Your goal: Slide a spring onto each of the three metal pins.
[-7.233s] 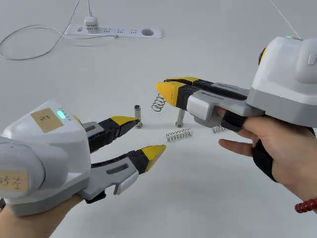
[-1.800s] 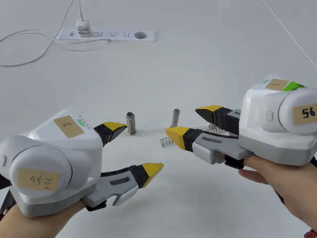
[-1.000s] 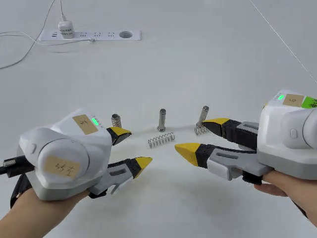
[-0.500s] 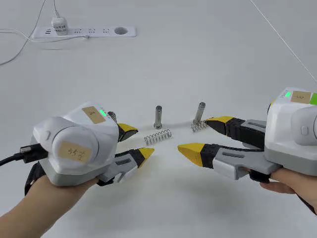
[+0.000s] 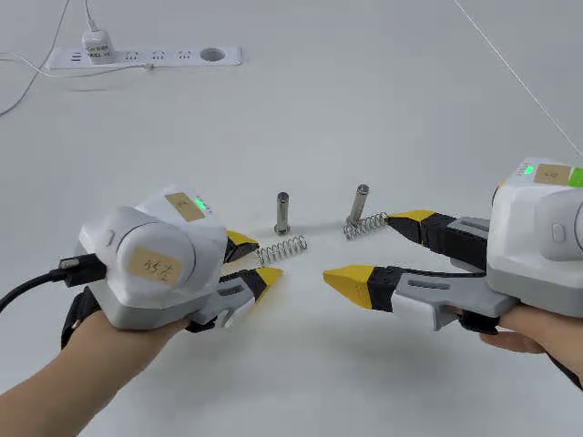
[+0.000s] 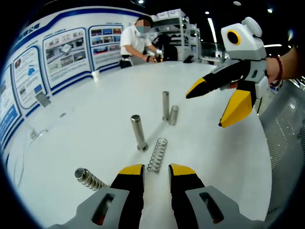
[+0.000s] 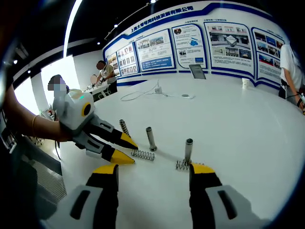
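Three metal pins stand on the white table. The middle pin [image 5: 281, 212] [image 6: 138, 132] [image 7: 151, 138] is bare. The right pin [image 5: 359, 205] [image 6: 165, 105] [image 7: 188, 149] is bare too, with a spring [image 5: 364, 225] [image 6: 174, 114] [image 7: 182, 164] lying at its foot. A spring sits on the left pin [image 6: 88, 178] [image 7: 124, 128]. A loose spring [image 5: 281, 248] [image 6: 157, 154] [image 7: 143, 154] lies flat, its near end between the tips of my left gripper [image 5: 257, 258] [image 6: 156, 170] [image 7: 126, 150], which is open and narrow. My right gripper [image 5: 363, 246] [image 6: 224, 95] [image 7: 155, 169] is open wide and holds nothing, its tips beside the right pin's spring.
A white power strip [image 5: 146, 56] with a plug and cable lies at the table's far left. A thin white cable [image 5: 519, 77] crosses the far right. A person [image 6: 136, 38] stands beyond the table, before wall display boards [image 7: 190, 43].
Seven seconds ago my right gripper held a spring by the left pin; that pin now wears one. In the last second my left gripper has moved up to the loose spring and narrowed its jaws.
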### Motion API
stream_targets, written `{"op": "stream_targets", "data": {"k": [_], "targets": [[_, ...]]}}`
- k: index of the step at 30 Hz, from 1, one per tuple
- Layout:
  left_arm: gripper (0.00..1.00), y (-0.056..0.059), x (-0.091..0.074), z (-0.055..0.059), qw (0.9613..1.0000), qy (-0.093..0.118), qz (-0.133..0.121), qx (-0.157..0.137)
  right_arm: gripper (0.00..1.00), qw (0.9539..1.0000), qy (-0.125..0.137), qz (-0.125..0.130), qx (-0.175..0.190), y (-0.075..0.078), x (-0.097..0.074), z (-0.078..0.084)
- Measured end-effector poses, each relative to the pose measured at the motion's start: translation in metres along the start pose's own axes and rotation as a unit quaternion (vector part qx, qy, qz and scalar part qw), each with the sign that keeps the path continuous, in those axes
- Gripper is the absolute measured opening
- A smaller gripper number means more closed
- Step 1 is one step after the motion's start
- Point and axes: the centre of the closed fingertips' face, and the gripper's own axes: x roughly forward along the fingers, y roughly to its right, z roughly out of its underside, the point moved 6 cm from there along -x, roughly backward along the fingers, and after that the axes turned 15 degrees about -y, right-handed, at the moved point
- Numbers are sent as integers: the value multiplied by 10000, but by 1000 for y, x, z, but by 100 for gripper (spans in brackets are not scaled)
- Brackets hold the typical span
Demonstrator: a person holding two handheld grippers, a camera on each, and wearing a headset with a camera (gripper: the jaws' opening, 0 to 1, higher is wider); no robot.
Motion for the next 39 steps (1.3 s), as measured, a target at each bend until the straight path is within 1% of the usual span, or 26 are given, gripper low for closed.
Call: {"op": "stream_targets", "data": {"k": [3, 6, 12, 16, 21, 24, 27, 31, 36, 37, 39], "targets": [[18, -1, 1, -1, 10000, 14, -5, 26, 62, 10000, -3, 8, 6, 0, -1, 1], [12, -1, 1, -1, 10000, 10, -2, 38, 62, 10000, -11, 34, 19, 1, -2, 1], [10, 1, 1, -1, 10000, 41, -27, 69, 62, 10000, -10, 68, 60, 1, -4, 2], [10, 3, 0, 1, 9999, 77, 49, 48, 62, 9999, 7, 76, 68, 0, -5, 1], [9, 5, -3, 1, 9999, 123, 63, 24, 62, 9999, 55, 50, 131, 0, -7, -2], [9, 5, -8, 1, 9997, 212, 80, -65, 62, 9998, 103, 47, 165, 0, -8, -5], [9, 6, -13, 1, 9996, 275, 69, -87, 61, 9993, 191, 5, 320, 0, -9, -9], [9, 8, -22, -1, 9991, 398, 64, -99, 59, 9982, 312, -66, 499, -1, -11, -15], [9, 13, -34, -8, 9977, 652, 72, -168, 57, 9972, 443, -176, 568, -6, -13, -25], [9, 14, -37, -11, 9970, 745, 93, -198, 56, 9968, 488, -219, 587, -7, -13, -27], [9, 16, -41, -14, 9960, 853, 104, -237, 55, 9958, 542, -279, 682, -9, -12, -30]]}}
